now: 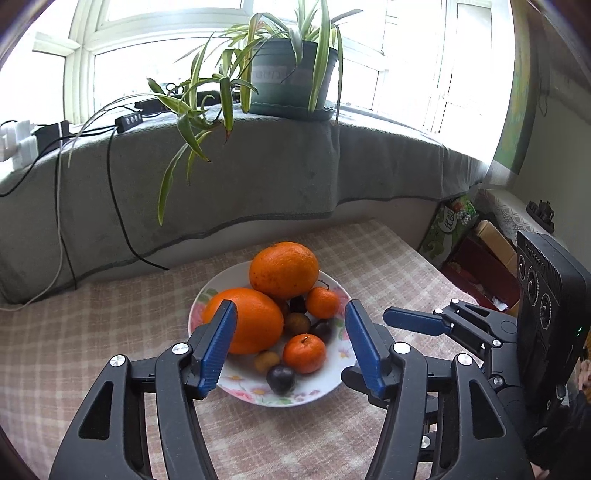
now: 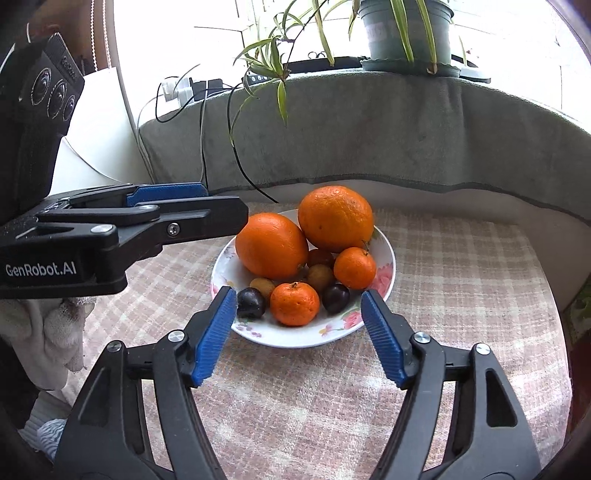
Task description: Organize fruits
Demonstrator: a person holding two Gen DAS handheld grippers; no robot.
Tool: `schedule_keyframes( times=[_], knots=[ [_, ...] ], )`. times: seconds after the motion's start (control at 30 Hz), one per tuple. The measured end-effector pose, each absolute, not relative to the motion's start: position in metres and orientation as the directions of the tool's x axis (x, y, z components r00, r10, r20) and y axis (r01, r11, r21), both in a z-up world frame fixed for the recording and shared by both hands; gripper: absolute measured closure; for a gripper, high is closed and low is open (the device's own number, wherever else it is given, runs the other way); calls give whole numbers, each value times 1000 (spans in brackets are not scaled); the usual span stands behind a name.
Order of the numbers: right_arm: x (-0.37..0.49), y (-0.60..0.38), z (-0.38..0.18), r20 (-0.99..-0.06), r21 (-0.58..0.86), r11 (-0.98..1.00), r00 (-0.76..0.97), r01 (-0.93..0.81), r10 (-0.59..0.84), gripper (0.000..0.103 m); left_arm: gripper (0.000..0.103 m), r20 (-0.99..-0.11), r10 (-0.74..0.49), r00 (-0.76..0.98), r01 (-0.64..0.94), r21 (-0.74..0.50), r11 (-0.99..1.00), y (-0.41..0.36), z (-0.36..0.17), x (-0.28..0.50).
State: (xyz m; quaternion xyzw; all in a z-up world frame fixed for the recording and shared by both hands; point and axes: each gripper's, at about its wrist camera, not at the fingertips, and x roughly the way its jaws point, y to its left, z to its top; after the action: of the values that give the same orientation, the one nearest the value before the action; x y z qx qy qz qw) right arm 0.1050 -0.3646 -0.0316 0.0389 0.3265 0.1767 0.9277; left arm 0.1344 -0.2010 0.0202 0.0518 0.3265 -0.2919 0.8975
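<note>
A white floral plate (image 1: 328, 387) (image 2: 384, 240) on the checked tablecloth holds two big oranges (image 1: 284, 269) (image 2: 336, 218), two mandarins (image 1: 304, 352) (image 2: 294, 303), dark plums (image 1: 280, 378) (image 2: 251, 302) and small brownish fruits (image 1: 266, 360) (image 2: 319, 277). My left gripper (image 1: 291, 341) is open and empty, its fingers straddling the plate's near side just above the fruit. My right gripper (image 2: 299, 325) is open and empty at the plate's near rim. In the left wrist view the right gripper (image 1: 417, 321) shows at the right. In the right wrist view the left gripper (image 2: 166, 214) shows at the left.
A windowsill draped in grey cloth (image 1: 258, 177) (image 2: 369, 129) runs behind the table, with a potted spider plant (image 1: 291, 74) (image 2: 406, 33) whose leaves hang over the table. Cables and a power strip (image 1: 129, 120) lie at the sill's left. Boxes (image 1: 476, 258) stand beyond the table's right edge.
</note>
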Motion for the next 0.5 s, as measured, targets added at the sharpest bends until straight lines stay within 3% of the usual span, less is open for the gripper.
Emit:
schedule_keyframes(
  times=[0.43, 0.5],
  knots=[
    [80, -361, -14, -572, 161, 946, 755, -280, 321, 18, 31, -592, -455, 665, 499, -101, 860, -175, 26, 104],
    [77, -362, -12, -567, 161, 950, 762, -268, 312, 11, 28, -588, -447, 674, 488, -100, 867, -171, 25, 97]
  ],
)
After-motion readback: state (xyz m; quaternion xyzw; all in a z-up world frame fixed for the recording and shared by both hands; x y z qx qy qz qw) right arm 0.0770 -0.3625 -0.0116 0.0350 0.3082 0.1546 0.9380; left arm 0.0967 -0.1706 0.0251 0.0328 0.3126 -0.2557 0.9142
